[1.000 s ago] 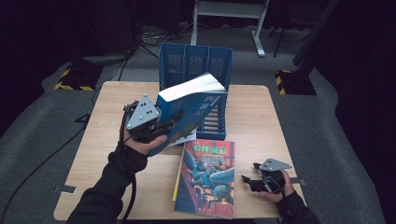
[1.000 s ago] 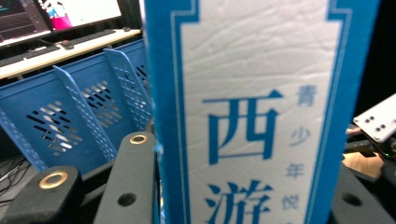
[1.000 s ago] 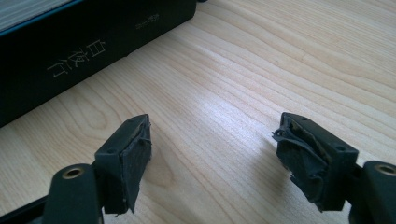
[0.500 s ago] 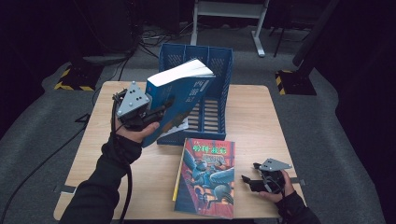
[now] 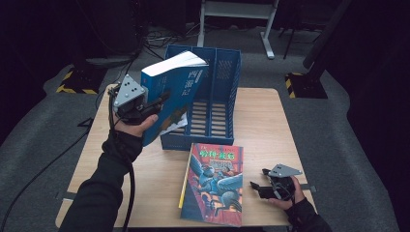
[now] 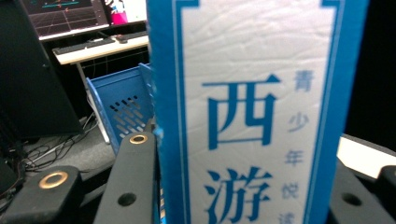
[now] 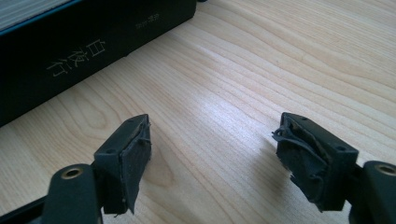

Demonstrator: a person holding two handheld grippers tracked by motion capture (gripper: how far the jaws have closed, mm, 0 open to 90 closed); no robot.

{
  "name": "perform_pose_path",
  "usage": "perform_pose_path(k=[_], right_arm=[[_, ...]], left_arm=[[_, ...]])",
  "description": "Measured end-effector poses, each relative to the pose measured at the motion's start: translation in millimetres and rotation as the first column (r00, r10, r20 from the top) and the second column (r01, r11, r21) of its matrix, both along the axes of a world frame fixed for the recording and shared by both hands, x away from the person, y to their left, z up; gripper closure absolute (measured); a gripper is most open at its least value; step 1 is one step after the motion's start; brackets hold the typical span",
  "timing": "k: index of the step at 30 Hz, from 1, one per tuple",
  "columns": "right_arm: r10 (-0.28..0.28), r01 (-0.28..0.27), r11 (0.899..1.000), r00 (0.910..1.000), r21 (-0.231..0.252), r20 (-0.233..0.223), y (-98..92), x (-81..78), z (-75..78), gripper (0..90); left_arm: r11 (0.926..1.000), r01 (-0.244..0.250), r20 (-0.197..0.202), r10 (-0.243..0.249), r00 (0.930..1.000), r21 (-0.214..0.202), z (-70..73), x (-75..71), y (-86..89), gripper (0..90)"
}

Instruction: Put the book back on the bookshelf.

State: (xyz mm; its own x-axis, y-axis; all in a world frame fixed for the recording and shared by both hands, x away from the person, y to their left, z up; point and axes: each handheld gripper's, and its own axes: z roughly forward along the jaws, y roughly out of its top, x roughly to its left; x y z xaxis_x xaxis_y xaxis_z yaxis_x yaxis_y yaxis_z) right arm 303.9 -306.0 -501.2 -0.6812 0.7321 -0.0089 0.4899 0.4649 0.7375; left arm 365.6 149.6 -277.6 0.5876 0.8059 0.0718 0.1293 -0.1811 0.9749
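Observation:
My left gripper [image 5: 157, 104] is shut on a thick blue book [image 5: 174, 89], held tilted in the air in front of the left side of the blue file rack [image 5: 217, 87]. In the left gripper view the book's white-and-blue spine [image 6: 257, 112] stands between the two black jaws, which press on its sides. A second book with an illustrated cover [image 5: 213, 182] lies flat on the wooden table [image 5: 261, 121]. My right gripper [image 5: 258, 187] rests near the table's front right edge, open, with bare wood between its pads [image 7: 133, 154]. A black book spine [image 7: 93, 51] lies ahead of it.
The blue rack has several upright slots and stands at the table's back middle. A white sheet [image 5: 175, 124] shows under the held book. Dark floor with cables surrounds the table, and a white desk frame [image 5: 237, 14] stands behind it.
My left hand has carried the blue book up and toward the left, tipping it more upright in front of the rack. The right hand has kept still.

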Motion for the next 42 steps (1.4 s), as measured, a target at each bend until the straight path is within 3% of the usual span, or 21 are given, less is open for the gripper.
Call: perform_pose_path(k=[14, 21, 26, 28, 31, 35, 42], right_arm=[[0.003, -0.003, 1.0, 1.0, 0.001, -0.003, -0.4, -0.8, 0.1, 26.3], [0.004, -0.004, 1.0, 1.0, 0.001, -0.003, -0.4, -0.9, 0.1, 26.3], [0.004, -0.004, 1.0, 1.0, 0.001, -0.003, -0.4, -0.9, 0.1, 26.3], [0.004, -0.004, 1.0, 1.0, 0.001, -0.003, -0.3, -0.9, 0.1, 26.3], [0.005, -0.005, 1.0, 1.0, 0.001, -0.003, -0.3, -1.0, 0.1, 26.3], [0.006, -0.006, 1.0, 1.0, 0.0, -0.003, -0.3, -1.0, 0.1, 26.3], [0.009, -0.009, 1.0, 1.0, 0.001, -0.003, -0.3, -1.1, 0.2, 26.3]], left_arm=[[0.9943, -0.1, -0.054, 0.098, 0.9937, -0.037, -9.9, 26.8, 0.1, 61.4], [0.9868, -0.151, -0.068, 0.147, 0.9868, -0.06, -13.4, 36.6, 3.3, 61.3], [0.9766, -0.193, -0.089, 0.185, 0.9787, -0.094, -18.4, 45.3, 5.1, 61.3], [0.9741, -0.207, -0.09, 0.199, 0.9758, -0.09, -19.9, 48.2, 3.8, 61.3], [0.9708, -0.223, -0.094, 0.215, 0.9721, -0.089, -20.6, 50.9, 3.0, 61.3], [0.9654, -0.231, -0.11, 0.218, 0.9697, -0.122, -21.4, 53.9, 3.3, 61.3], [0.9696, -0.22, -0.112, 0.208, 0.9717, -0.107, -22.1, 56.4, -5.6, 61.2]])
